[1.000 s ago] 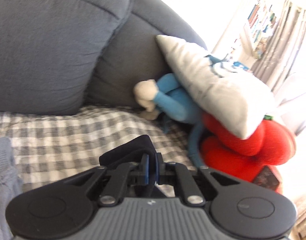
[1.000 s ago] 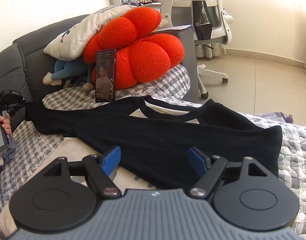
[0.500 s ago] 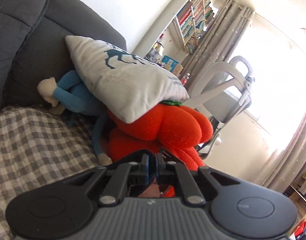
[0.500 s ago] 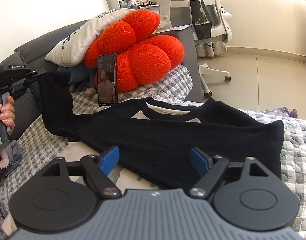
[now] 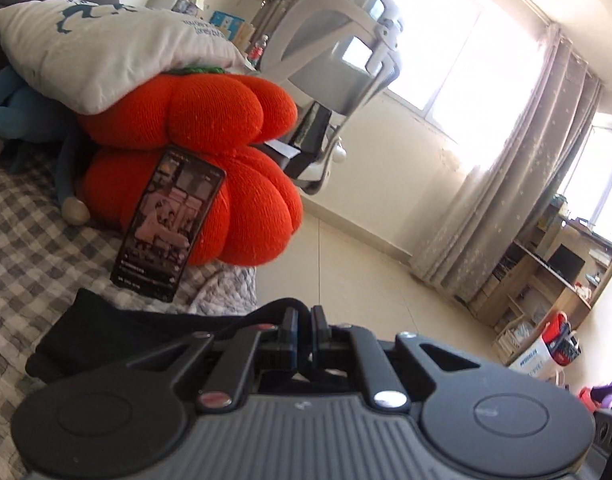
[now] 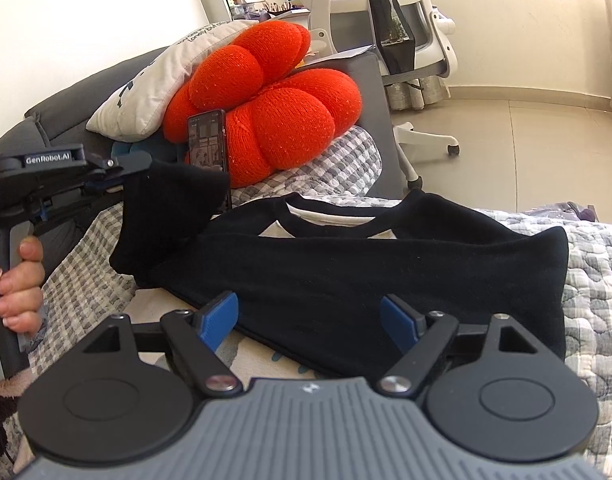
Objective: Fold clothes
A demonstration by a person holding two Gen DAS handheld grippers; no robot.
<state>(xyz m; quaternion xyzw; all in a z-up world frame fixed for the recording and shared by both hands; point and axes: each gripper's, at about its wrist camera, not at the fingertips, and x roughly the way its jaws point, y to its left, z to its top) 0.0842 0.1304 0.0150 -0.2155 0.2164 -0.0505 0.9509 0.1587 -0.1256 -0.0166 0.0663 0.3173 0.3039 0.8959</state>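
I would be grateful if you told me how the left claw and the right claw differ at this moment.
The left claw is shut on the black sleeve, which it holds raised off the bed; the right claw is open and holds nothing. The left one is off to the side near the phone, while the right one is over the shirt's flat body. Both have blue pads and black linkages.
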